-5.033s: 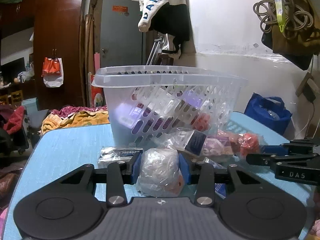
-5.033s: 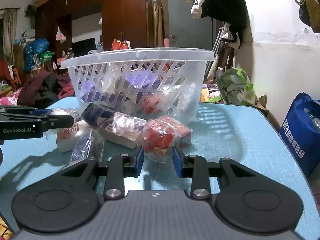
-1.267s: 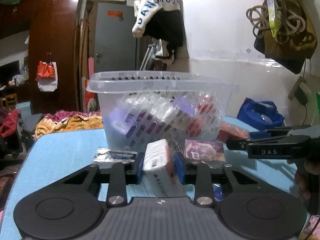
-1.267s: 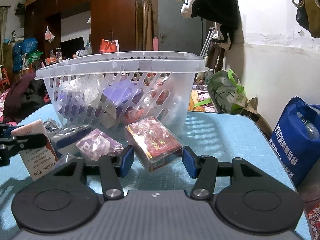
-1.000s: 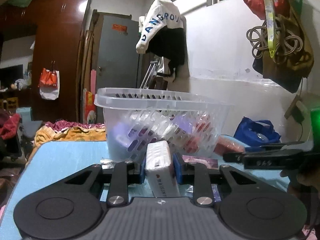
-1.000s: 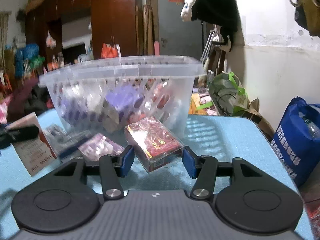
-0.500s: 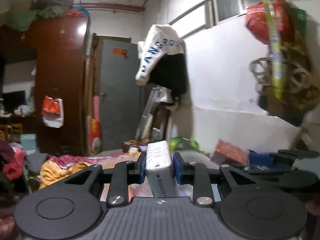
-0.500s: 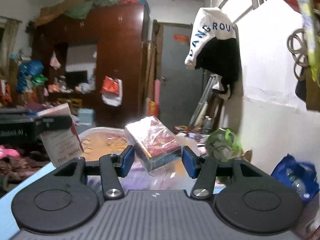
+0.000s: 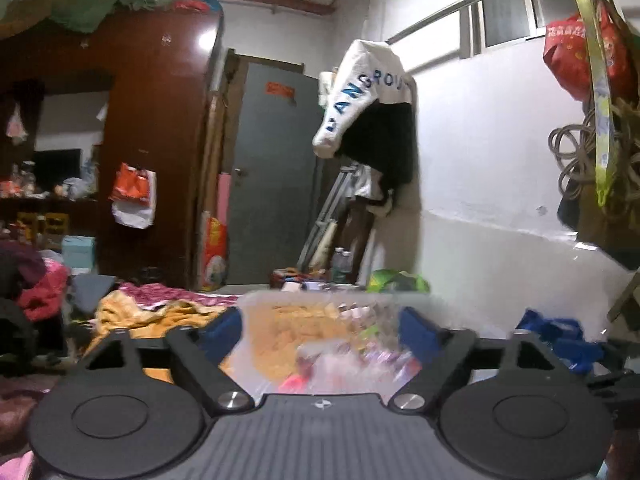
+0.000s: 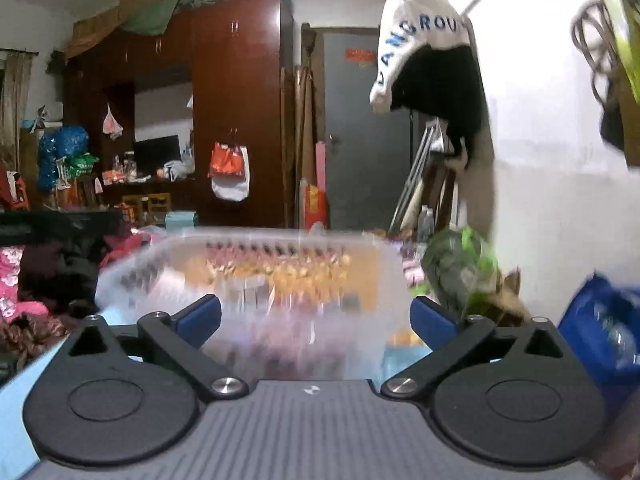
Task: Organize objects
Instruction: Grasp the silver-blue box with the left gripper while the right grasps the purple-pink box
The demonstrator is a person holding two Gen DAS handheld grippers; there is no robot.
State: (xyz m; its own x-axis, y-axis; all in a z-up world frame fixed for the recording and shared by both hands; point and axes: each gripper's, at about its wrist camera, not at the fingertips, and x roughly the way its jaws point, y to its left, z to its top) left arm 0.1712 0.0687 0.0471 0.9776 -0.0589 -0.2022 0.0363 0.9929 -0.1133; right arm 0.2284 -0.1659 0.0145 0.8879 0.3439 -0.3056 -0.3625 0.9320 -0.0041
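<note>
Left gripper [image 9: 322, 326]: fingers spread wide, jaws having just been opening; nothing is pinched between the blue pads [image 9: 222, 330].
Right gripper [image 10: 316, 316]: fingers likewise splayed apart, jaws having just been opening; the gap between its blue pads [image 10: 200, 316] holds nothing.
Basket [image 10: 168, 264]: a clear plastic one with slotted walls, just beyond and below the right fingertips, its rim spanning wider than the gap between them; smeared by motion.
Basket from the left [image 9: 256, 300]: its near rim sits between and slightly past the left fingers, open top facing up.
Packets [image 9: 340, 360]: a blurred heap of pink, purple and clear wrappers inside the basket, below the gap between the left fingers; single items cannot be told apart.
Table [image 10: 12, 400]: light blue top, showing under and outside the right gripper's left finger.
Blue bag [image 10: 604, 332]: outside the right gripper's right finger, low by the wall.
Jacket [image 9: 368, 92]: white and black, hanging high above the left fingertips.
</note>
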